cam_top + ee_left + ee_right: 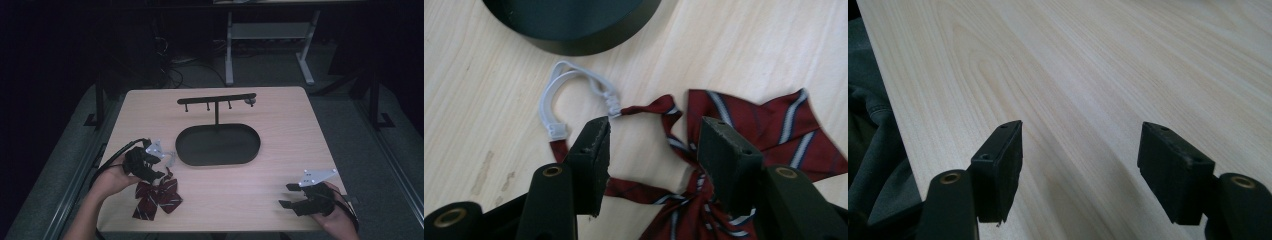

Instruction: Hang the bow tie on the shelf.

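Note:
A dark red bow tie (157, 196) with white and navy stripes lies on the wooden table near the front left. Its thin red strap (644, 110) ends in a white elastic loop (555, 85) beside the black tray. My left gripper (159, 173) hovers low over the tie's knot and strap. In the left gripper view the left gripper (656, 150) stands open, the strap running between the jaws without either pad pressing on it. My right gripper (285, 196) rests at the front right. The right gripper (1080, 165) is open over bare wood.
A black oval tray (190, 152) sits mid-table, and a post rises from its back to a crossbar (216, 98) with several small hooks. The tray's rim (589, 42) lies just beyond the white loop. Grey cloth (868, 150) hangs past the table edge.

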`<state>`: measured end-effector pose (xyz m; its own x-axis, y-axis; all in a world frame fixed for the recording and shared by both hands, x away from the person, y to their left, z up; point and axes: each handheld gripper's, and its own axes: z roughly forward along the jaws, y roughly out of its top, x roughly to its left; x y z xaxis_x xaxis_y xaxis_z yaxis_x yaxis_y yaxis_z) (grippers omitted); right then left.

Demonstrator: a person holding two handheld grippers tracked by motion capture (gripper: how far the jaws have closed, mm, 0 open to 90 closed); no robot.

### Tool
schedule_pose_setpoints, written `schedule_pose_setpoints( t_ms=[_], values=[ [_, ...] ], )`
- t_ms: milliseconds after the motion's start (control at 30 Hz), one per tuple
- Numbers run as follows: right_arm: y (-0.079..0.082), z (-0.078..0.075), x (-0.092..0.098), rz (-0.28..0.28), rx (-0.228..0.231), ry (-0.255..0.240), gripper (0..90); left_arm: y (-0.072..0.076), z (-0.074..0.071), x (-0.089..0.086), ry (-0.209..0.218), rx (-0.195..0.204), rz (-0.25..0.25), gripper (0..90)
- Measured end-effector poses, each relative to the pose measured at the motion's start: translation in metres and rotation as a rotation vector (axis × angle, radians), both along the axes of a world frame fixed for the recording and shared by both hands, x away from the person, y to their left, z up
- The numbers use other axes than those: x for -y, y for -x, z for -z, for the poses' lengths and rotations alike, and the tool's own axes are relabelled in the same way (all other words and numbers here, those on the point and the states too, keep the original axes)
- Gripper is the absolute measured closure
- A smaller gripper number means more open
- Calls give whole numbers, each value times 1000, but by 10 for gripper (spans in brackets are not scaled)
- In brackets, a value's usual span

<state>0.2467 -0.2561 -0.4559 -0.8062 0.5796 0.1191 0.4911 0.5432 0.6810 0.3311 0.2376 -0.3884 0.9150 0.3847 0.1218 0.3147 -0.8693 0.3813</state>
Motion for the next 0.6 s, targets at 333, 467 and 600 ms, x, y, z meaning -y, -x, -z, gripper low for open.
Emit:
schedule_pose_setpoints(
  t_ms=[333, 467, 600],
  values=[
    [0, 0, 0, 0, 2, 2, 340, -17, 6, -5, -7, -37, 0, 493],
    [0, 0, 0, 0, 2, 2, 340, -26, 7, -7, -29, -56, -5, 509],
    [0, 0, 0, 0, 2, 1, 340, -34, 7, -8, -36, -74, -2, 518]
  ],
)
